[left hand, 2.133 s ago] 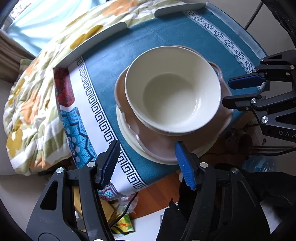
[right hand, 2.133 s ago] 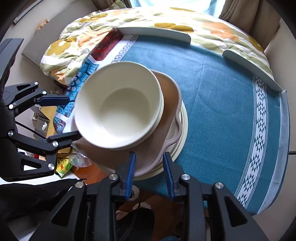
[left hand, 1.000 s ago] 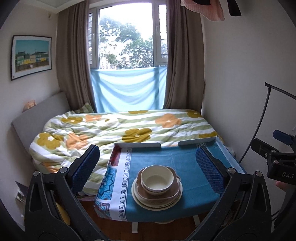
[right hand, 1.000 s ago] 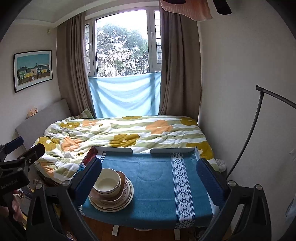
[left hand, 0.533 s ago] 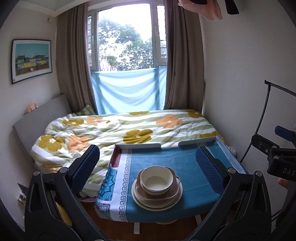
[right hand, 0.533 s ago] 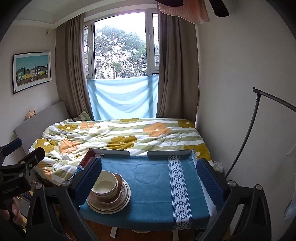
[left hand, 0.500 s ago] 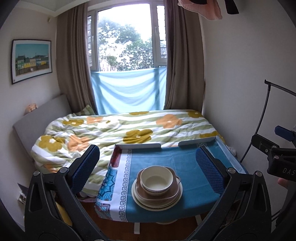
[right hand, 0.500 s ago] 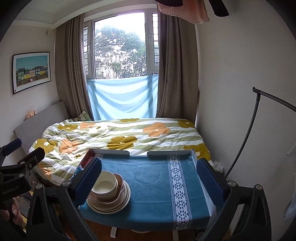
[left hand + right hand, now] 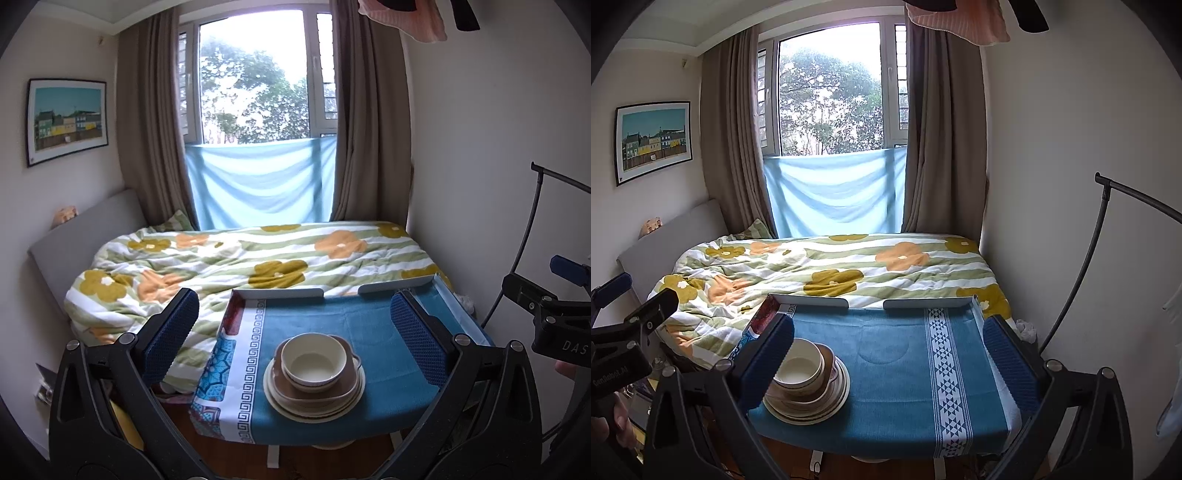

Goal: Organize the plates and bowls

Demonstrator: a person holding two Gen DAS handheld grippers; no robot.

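A cream bowl [image 9: 314, 361] sits on a brown dish [image 9: 332, 393] on a stack of cream plates [image 9: 291, 408], near the front of a table [image 9: 384, 365] covered with a blue cloth. The stack also shows in the right wrist view [image 9: 809, 391], at the table's front left. My left gripper [image 9: 295, 343] is wide open and empty, held back from the table. My right gripper [image 9: 886, 354] is wide open and empty too, well back from the stack; its left finger [image 9: 766, 363] hides part of the bowl [image 9: 799, 369].
A bed with a flowered duvet [image 9: 236, 258] lies behind the table, below a curtained window [image 9: 258, 81]. Raised grey rails [image 9: 927, 303] edge the table's far side. A black curved stand [image 9: 1086, 258] rises at the right wall. The wooden floor [image 9: 314, 458] lies under the table.
Two seconds ago both grippers hung close over the stacked dishes, the right one nearly shut. Both have pulled far back and opened wide; over the last second the views hardly change.
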